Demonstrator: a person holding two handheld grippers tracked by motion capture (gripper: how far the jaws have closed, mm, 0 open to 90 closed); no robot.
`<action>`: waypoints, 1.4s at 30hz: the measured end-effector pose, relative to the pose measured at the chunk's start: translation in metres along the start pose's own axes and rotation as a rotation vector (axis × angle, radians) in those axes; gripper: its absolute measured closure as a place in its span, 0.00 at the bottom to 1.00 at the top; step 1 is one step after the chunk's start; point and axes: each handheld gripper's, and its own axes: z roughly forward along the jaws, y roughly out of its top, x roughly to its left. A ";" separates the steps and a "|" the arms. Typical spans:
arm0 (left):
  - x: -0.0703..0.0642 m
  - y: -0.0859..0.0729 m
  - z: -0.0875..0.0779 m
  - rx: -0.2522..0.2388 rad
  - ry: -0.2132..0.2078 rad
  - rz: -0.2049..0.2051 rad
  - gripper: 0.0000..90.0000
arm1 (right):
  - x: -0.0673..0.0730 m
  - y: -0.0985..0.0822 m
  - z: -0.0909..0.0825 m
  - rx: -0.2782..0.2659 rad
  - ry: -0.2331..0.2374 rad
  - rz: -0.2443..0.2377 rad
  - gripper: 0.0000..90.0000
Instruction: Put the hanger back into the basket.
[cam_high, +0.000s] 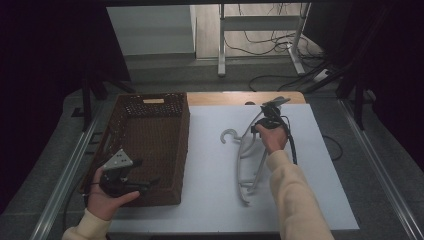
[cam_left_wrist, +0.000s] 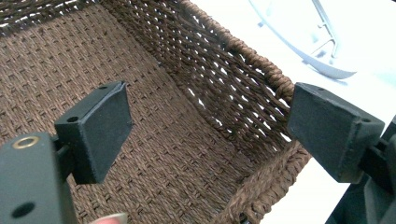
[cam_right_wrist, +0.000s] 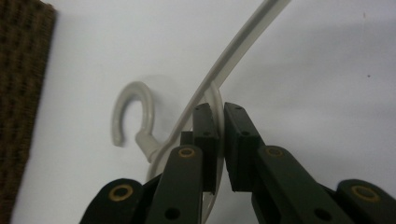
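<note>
Both forearms wear pale cream sleeves (cam_high: 295, 195) with ribbed cuffs. The left gripper (cam_left_wrist: 210, 126) has matte black block-shaped pads, each with a small hole near its edge; a brass-ringed hole sits below the near jaw. The right gripper (cam_right_wrist: 220, 140) has black linked arms behind its jaws, pinned with brass-coloured eyelets

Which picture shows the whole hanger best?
The high view: the grey clothes hanger lies whole on the white sheet. The right gripper view shows its hook and one arm between the jaws; the left gripper view shows one curved end.
</note>
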 end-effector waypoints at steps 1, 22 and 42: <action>0.000 0.000 0.000 0.000 0.000 0.000 0.16 | 0.000 0.000 0.000 0.000 0.000 0.000 0.93; -0.007 0.005 0.000 -0.019 -0.005 0.006 0.16 | -0.003 -0.009 -0.052 -0.120 0.293 0.018 0.95; -0.039 0.032 0.017 -0.038 -0.073 0.052 0.17 | 0.013 -0.049 -0.102 -0.199 0.487 -0.073 0.95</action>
